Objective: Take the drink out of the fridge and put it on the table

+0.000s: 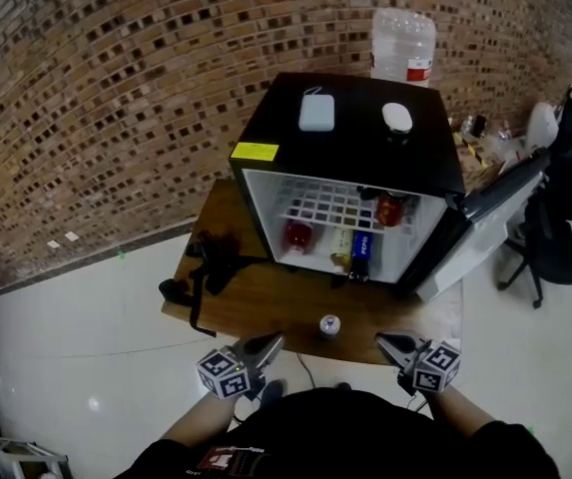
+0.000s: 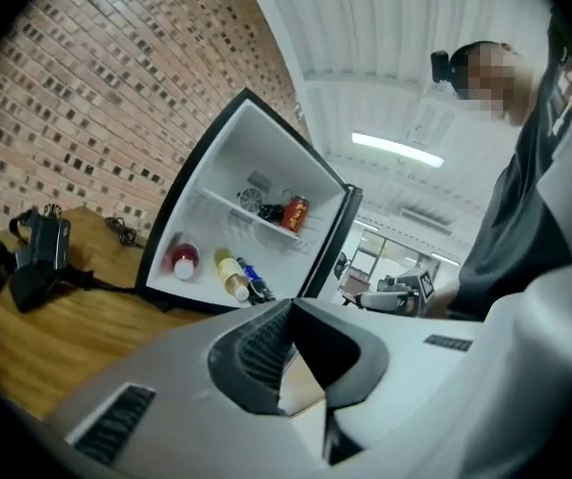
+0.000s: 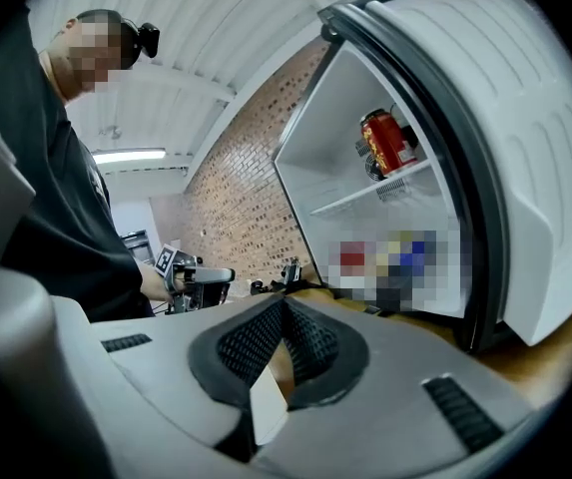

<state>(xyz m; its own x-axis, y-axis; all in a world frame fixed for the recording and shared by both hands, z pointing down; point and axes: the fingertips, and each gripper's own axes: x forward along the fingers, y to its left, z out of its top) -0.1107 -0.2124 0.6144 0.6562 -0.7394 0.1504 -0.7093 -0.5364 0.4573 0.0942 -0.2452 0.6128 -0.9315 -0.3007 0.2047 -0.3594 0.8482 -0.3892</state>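
Note:
A black mini fridge [image 1: 350, 138] stands open on the wooden table [image 1: 266, 305]. On its wire shelf sits a red can [image 1: 389, 211] [image 2: 294, 214] [image 3: 385, 142]. Below lie a red-capped bottle [image 1: 297, 236], a yellow bottle [image 1: 341, 249] and a blue can [image 1: 361, 252]. A small can [image 1: 329, 326] stands upright on the table in front of the fridge, between my two grippers. My left gripper [image 1: 270, 345] [image 2: 287, 307] hovers at the table's near edge, shut and empty. To the can's right is my right gripper [image 1: 383, 343] [image 3: 284, 302], also shut with nothing in it.
The fridge door [image 1: 485, 230] swings open to the right. A black strap bundle [image 1: 211, 262] lies on the table's left part. Two white items [image 1: 316, 111] rest on the fridge top, a water jug [image 1: 402, 46] stands behind it, and an office chair [image 1: 555, 238] is at the right.

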